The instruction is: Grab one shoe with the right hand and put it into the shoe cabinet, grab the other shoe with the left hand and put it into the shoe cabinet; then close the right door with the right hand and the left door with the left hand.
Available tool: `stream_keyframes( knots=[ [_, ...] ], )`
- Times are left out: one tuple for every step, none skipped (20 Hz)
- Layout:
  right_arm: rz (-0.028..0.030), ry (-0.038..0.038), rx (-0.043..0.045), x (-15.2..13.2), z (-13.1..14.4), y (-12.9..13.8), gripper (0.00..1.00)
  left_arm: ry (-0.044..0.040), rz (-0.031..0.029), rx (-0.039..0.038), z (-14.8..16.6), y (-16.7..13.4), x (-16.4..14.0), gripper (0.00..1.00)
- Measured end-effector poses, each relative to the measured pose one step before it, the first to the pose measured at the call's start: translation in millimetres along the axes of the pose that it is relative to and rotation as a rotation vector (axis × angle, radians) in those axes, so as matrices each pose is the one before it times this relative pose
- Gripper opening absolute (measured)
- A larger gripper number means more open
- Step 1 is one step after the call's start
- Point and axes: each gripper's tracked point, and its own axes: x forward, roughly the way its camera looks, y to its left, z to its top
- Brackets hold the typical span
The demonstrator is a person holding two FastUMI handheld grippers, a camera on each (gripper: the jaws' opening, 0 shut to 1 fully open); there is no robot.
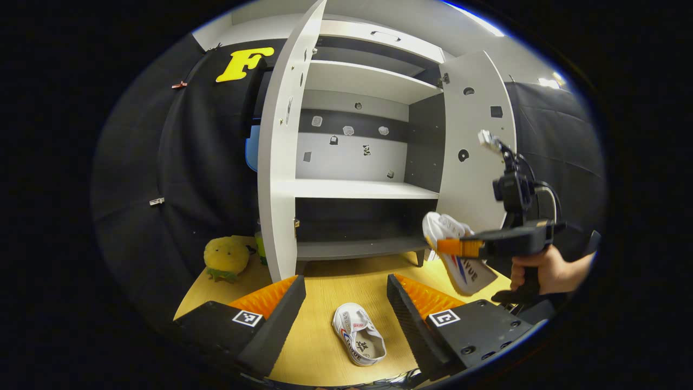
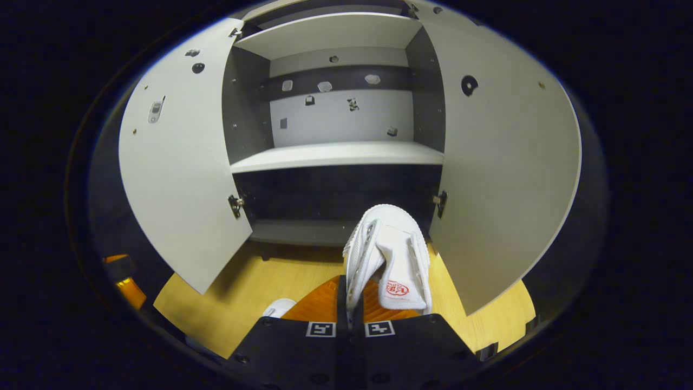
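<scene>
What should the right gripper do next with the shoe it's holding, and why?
Probably carry it forward into the cabinet. The right gripper is shut on one shoe, held off the floor before the open doors, and the shelves look bare. The other shoe lies on the floor.

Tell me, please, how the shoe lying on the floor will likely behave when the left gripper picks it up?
The white canvas shoe looks soft, so its upper probably buckles when pinched. It seems light. The held shoe hangs tilted from the right gripper, so expect drooping.

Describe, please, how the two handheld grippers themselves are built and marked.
The left gripper has blocky black bodies with square black-and-white tags and ribbed finger pads. The right gripper is a black pistol-grip unit, topped by a black camera block with looping black cables, held by a bare hand.
</scene>
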Motion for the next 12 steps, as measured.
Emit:
stream_keyframes(
  knots=[
    [0.01119, -0.02844, -0.01422, -0.94, 19.55, 4.25, 0.05, -0.00113, 0.00163, 0.00084, -0.44, 1.29, 0.35, 0.95],
    [0.00819, -0.02368, -0.01462, 1.05, 17.33, 4.12, 0.05, -0.00144, 0.00159, 0.00046, 1.16, 1.07, 0.83, 0.95],
    [0.00875, -0.01903, -0.00825, 4.1, 17.32, 2.63, 0.05, -0.00386, 0.00125, 0.00162, 1.79, 0.72, 1.63, 0.95],
    [0.0073, -0.02059, -0.00428, 4.42, 19.12, 1.29, 0.04, -0.00581, 0.00258, 0.00523, 2.92, 0.75, 1.22, 0.95],
    [0.00571, -0.01844, -0.00251, 6.59, 18.42, 0.54, 0.04, -0.006, 0.00571, 0.00912, 2.59, 0.92, 0.9, 0.95],
    [0.00523, -0.02462, -0.00704, 7.78, 18.72, 0.23, 0.05, -0.00181, 0.00822, 0.00935, 2.31, 1.31, 0.98, 0.95],
    [0.00043, -0.0188, -0.0187, 11.14, 15.9, -1.13, 0.05, -0.00576, 0.01038, 0.01343, 2.66, 1.88, 0.58, 0.95],
    [-0.0077, -0.01714, -0.02675, 11.2, 15.37, -2.19, 0.05, -0.00629, 0.01135, 0.01586, 5.02, 2.02, 0.18, 0.95],
    [-0.00801, -0.01041, -0.0282, 13.67, 13.2, -4.64, 0.04, -0.00687, 0.01128, 0.01834, 3.26, 0.79, -0.95, 0.95],
    [-0.00368, -0.00397, -0.02291, 13.76, 10.92, -3.57, 0.05, -0.00856, 0.00842, 0.01772, 3.94, 1.46, -1.15, 0.95],
    [0.00136, -0.00229, -0.01098, 14.31, 9.23, -2.41, 0.05, -0.00654, 0.00568, 0.01556, 1.32, -0.26, 0.05, 0.95],
    [0.00449, -0.01172, -0.00079, 13.91, 10.14, -1.33, 0.05, -0.00094, 0.01076, 0.01297, 0.58, 1.21, 0.66, 0.95]
  ],
)
